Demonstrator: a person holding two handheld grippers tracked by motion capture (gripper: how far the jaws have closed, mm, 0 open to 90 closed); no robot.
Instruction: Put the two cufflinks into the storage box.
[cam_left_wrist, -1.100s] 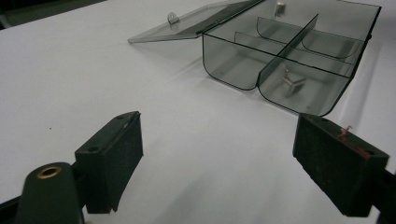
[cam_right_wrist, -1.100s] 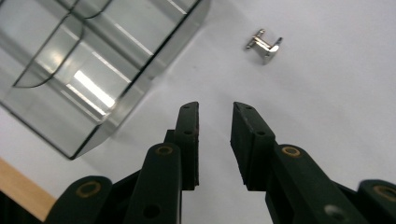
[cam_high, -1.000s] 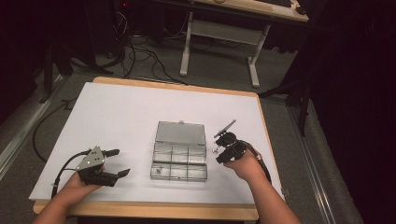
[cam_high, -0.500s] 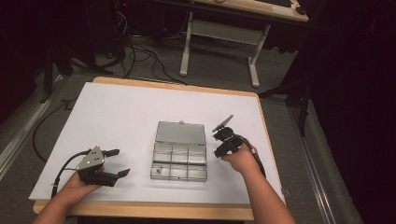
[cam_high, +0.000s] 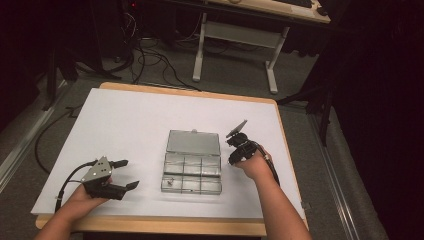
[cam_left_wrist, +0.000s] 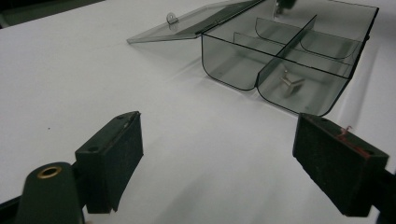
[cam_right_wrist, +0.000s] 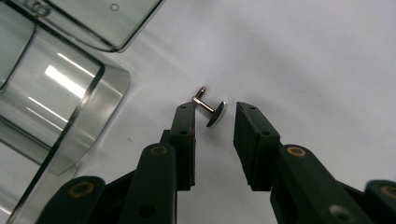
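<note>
A small metal stud (cam_right_wrist: 210, 108) with a round head lies on the white table just right of the clear compartment box (cam_high: 216, 172). My right gripper (cam_right_wrist: 212, 123) points down at it. The jaws are open, and the stud sits at their tips with neither pad pressing on it. From above, the right gripper (cam_high: 234, 152) hovers close to the box's right wall. My left gripper (cam_high: 131, 174) rests open and empty at the front left, facing the box (cam_left_wrist: 233, 70). Another small metal piece (cam_left_wrist: 290, 82) lies in a front compartment.
The box's lid (cam_high: 194, 142) lies flat open behind it on the white table sheet (cam_high: 125, 120). The box's curved corner (cam_right_wrist: 98, 93) sits just left of the right jaws. The table's right edge (cam_high: 287, 160) runs close beside the right hand.
My right gripper has shifted a little toward the box and sunk closer to the table. Its jaws keep about the same gap. The left gripper has stayed still.
</note>
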